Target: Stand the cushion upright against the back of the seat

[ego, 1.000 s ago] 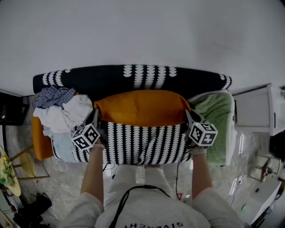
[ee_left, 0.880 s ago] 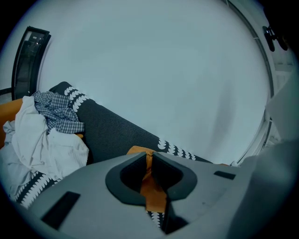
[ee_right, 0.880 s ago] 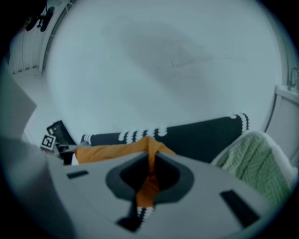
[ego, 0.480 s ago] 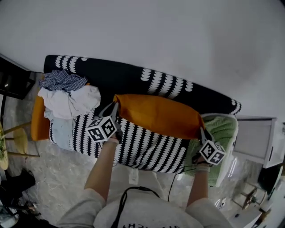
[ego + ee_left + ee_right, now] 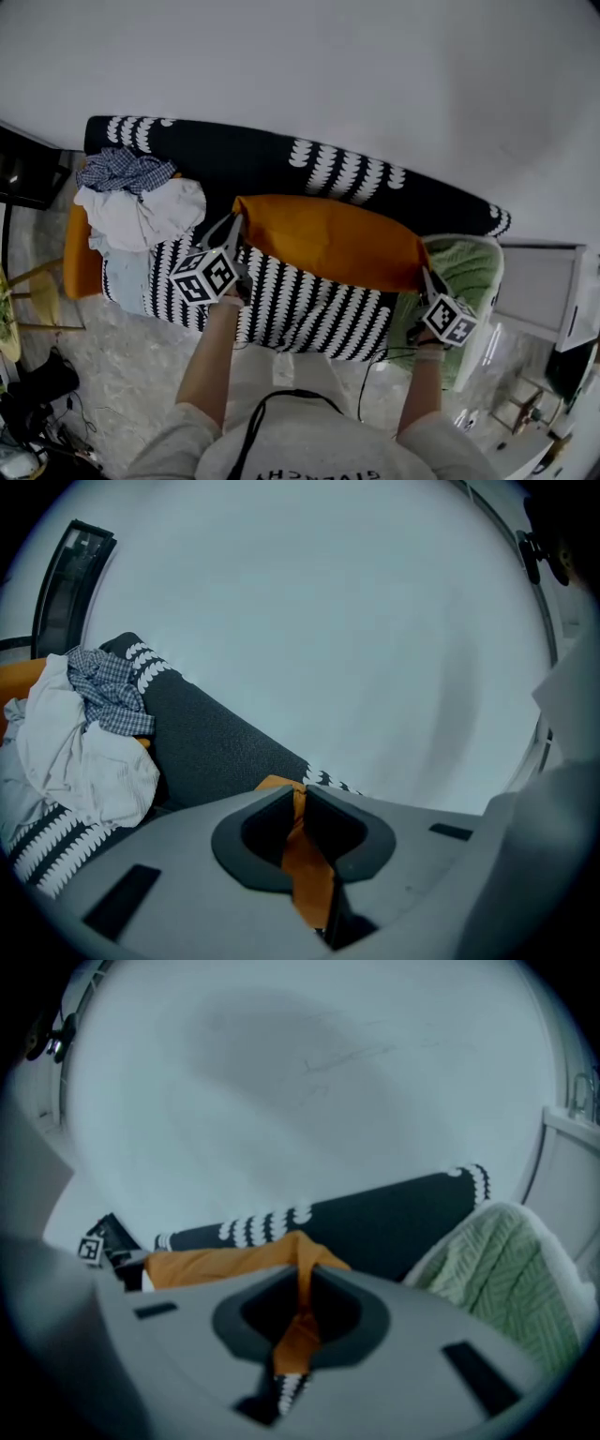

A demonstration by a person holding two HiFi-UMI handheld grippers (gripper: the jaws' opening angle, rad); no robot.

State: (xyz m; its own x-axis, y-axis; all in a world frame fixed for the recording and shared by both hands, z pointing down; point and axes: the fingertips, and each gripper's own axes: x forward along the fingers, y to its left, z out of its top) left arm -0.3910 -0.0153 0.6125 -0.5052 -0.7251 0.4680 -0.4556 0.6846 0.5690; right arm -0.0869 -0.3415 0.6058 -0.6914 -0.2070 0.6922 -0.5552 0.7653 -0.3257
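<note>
Left gripper [image 5: 232,230], right gripper [image 5: 425,278]: jaws are pinching nearly closed on the cushion's [image 5: 323,239] end corners | cushion is leaning on the sofa back [image 5: 234,164], mid-seat | barely shifting since half a second ago, so release is nearing.

- Orange cushion [image 5: 328,246]: long and plump, stretched lengthwise across the middle of the seat, its far long edge against the backrest.
- Backrest [image 5: 253,169]: black with white scalloped patches, running behind the cushion.

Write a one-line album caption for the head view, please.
Left tool and right tool each pinch a corner of the orange cushion on the patterned sofa.
</note>
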